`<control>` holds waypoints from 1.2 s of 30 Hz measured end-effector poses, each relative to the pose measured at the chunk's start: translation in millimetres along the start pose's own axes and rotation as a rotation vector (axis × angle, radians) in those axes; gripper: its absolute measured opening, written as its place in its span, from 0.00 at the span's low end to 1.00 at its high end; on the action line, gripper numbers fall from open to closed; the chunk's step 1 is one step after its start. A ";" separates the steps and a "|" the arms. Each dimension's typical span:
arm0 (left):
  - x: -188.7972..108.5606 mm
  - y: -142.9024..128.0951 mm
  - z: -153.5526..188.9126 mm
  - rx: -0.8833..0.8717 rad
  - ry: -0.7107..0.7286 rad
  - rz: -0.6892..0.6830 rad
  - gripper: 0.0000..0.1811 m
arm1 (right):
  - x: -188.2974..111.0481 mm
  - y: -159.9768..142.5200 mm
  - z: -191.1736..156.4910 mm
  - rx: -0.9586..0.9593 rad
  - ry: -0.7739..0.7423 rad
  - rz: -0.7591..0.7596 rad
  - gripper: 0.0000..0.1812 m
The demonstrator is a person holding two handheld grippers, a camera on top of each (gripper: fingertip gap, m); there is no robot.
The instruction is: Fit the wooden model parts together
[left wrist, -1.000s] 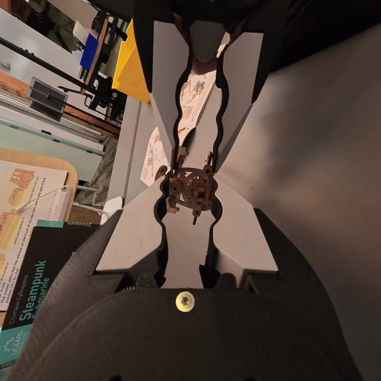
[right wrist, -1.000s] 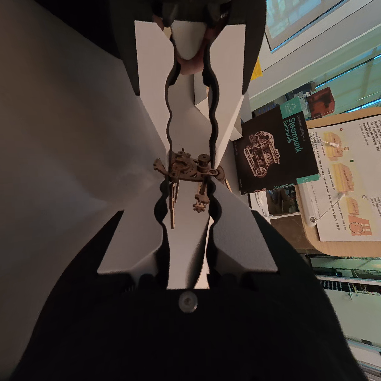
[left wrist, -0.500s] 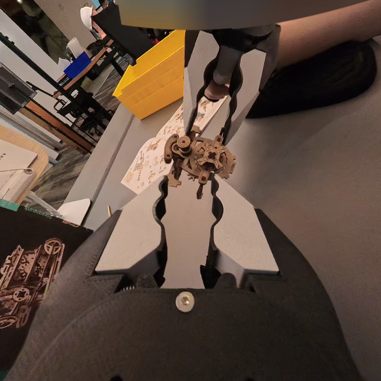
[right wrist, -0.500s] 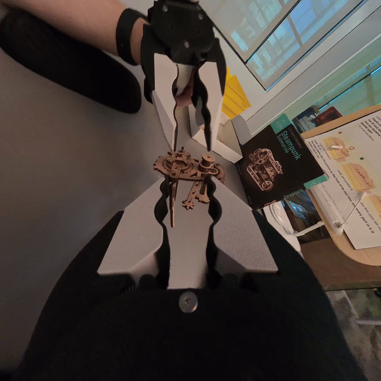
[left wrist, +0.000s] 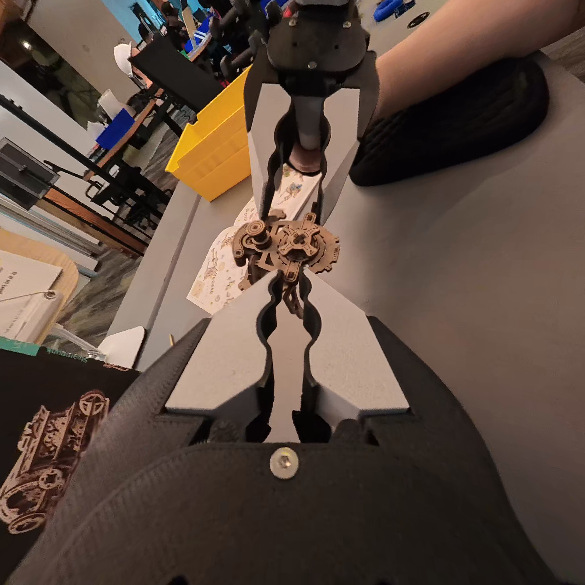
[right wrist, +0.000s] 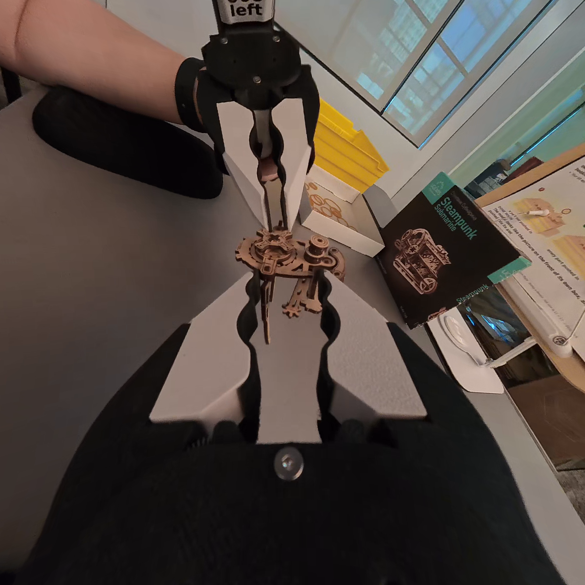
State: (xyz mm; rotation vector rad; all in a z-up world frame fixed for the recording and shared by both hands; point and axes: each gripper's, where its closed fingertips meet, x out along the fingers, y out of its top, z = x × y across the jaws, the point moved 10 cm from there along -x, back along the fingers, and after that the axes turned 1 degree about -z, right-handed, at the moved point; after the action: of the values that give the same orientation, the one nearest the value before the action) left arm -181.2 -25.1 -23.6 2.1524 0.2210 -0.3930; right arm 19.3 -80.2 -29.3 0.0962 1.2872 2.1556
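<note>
The wooden model (left wrist: 300, 247), a brown gear plate with a cross hub and a small spool, hangs in the air between my two grippers. My left gripper (left wrist: 292, 278) is nearly shut, pinching a thin piece at the model's near edge. In the right wrist view the left gripper (right wrist: 278, 223) comes from above, pinching by the cross hub. My right gripper (right wrist: 288, 280) is shut on the model (right wrist: 275, 253) across the plate, with two toothed arms hanging down between its fingers. The right gripper also shows at the top of the left wrist view (left wrist: 291, 218).
A grey table (left wrist: 443, 285) lies below. On it are a yellow bin (right wrist: 345, 148), a white box of rings (right wrist: 335, 218), a black kit box (right wrist: 443, 253), an instruction sheet (left wrist: 215, 278) and a black arm pad (right wrist: 126, 152) under a forearm. Only a small space, under 4 cm, lies between the two pairs of fingers.
The two grippers have drawn back from nose to nose, so the model shows fully. My left gripper's fingers have closed in on the model. The right gripper keeps its hold.
</note>
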 end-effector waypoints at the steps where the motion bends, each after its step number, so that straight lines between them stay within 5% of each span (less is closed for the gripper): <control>1: -0.7 1.1 0.9 0.017 -0.004 -0.002 0.04 | 0.2 -0.8 -0.2 0.001 0.008 0.005 0.20; 15: 1.0 5.8 9.3 0.152 0.015 -0.031 0.03 | 11.3 -8.8 -5.4 -0.028 -0.005 -0.097 0.26; 36: -0.8 10.2 13.4 0.249 0.062 -0.009 0.03 | 9.9 2.8 -6.1 -0.109 -0.033 -0.177 0.20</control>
State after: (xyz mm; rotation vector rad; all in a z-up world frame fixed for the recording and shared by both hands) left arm -181.5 -42.0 -22.7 2.4113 0.2263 -0.3746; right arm 7.8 -80.5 -32.7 -0.0258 1.1138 2.0586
